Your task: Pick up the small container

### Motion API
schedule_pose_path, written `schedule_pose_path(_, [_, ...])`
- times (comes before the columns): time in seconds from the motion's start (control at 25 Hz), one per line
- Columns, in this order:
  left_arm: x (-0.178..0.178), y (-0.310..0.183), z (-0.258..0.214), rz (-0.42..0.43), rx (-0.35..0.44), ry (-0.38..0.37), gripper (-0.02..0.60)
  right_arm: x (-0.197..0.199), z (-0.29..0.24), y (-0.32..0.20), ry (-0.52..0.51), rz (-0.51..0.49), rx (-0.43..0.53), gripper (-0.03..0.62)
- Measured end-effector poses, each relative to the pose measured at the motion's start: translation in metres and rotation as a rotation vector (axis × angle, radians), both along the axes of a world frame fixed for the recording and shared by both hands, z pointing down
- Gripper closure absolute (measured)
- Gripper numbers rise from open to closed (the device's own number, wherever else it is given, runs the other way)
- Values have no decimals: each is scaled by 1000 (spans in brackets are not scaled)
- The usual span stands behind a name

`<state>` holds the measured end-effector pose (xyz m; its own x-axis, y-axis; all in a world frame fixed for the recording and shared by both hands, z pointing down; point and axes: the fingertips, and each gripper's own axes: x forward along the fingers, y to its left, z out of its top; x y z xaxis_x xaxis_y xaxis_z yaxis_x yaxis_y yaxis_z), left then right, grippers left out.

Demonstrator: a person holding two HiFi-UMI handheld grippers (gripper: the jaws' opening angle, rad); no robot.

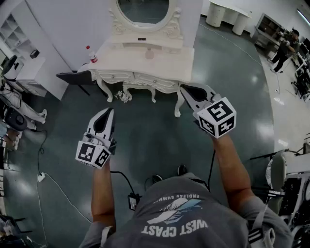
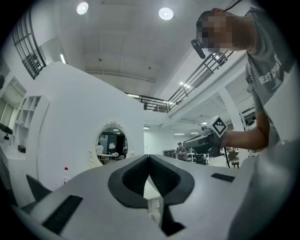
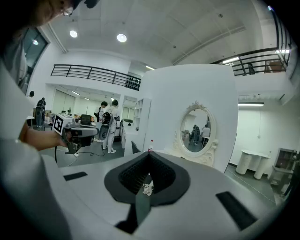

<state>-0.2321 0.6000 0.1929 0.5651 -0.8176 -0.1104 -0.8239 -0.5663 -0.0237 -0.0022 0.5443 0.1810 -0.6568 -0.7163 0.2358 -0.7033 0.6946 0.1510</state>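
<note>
Floor [image 1: 145,140]: dark grey-green, glossy, with pale glare patches toward 3 o'clock. An ornate cream dressing table [image 1: 121,58] stands at 12 o'clock in the head view on curved, carved legs. An oval mirror [image 1: 144,9] sits above it, against a white partition wall [image 1: 63,24]. White open shelf unit [image 1: 10,30] at 10 o'clock. A second white table [image 1: 227,13] at 1 o'clock. A white cable [image 1: 63,193] trails at 8 o'clock (loose on the floor). Ceiling is white with round recessed lights [image 2: 165,13]; a black-railed balcony [image 3: 93,74] runs high along the far wall.

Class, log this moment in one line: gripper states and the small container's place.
left gripper: shut, empty | right gripper: shut, empty | small container: on dressing table, untouched | pick: not yet begun
</note>
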Motion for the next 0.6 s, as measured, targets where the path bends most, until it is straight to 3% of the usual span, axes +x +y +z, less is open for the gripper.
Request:
schedule_pose_path(0.36, [-33, -19, -4, 14, 3, 7, 565, -34, -5, -17, 6, 9, 8, 569])
schedule_pose_path(0.6, [-15, -44, 18, 19, -17, 3, 565, -21, 16, -45, -43, -11, -4, 568])
